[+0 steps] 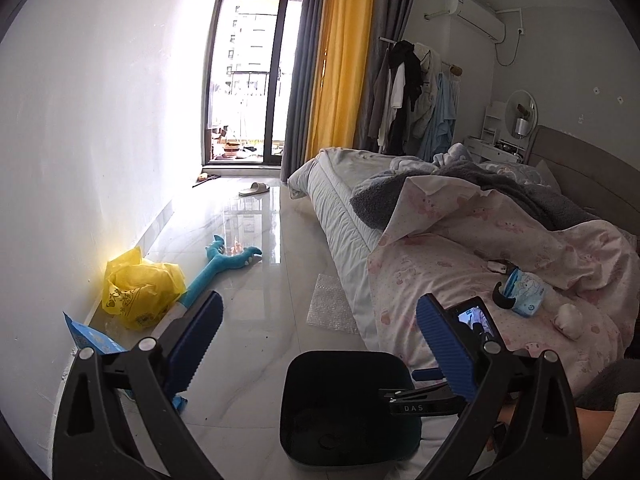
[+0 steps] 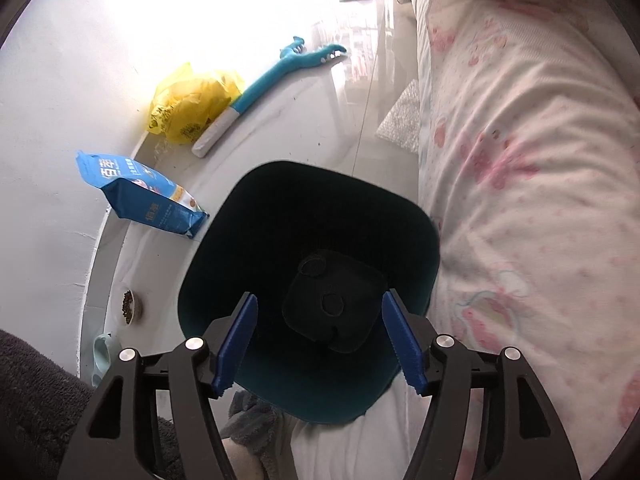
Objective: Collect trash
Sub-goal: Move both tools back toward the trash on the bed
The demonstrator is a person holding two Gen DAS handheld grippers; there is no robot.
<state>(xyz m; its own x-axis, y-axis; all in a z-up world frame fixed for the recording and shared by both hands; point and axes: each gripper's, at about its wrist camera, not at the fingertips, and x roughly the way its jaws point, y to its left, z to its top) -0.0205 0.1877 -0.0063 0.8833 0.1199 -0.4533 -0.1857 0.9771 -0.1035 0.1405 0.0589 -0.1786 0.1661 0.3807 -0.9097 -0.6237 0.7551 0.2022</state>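
Observation:
A dark empty bin (image 2: 248,240) stands on the floor beside the bed; it also shows in the left wrist view (image 1: 344,384). My right gripper (image 2: 320,344) is open and empty, right above the bin's mouth. My left gripper (image 1: 320,344) is open and empty, held higher, above the floor. A yellow plastic bag (image 1: 140,292) lies crumpled by the wall, also in the right wrist view (image 2: 192,104). A sheet of bubble wrap (image 1: 332,300) lies at the bed's edge. A crumpled white wad (image 1: 570,318) and a small blue-printed pack (image 1: 526,292) lie on the pink quilt.
A blue snack bag (image 2: 148,196) leans on the wall. A blue plush toy (image 1: 224,256) lies on the tiles. The bed (image 1: 500,240) fills the right side. A food bowl (image 2: 130,306) sits by the wall. A slipper (image 1: 254,189) lies near the balcony door.

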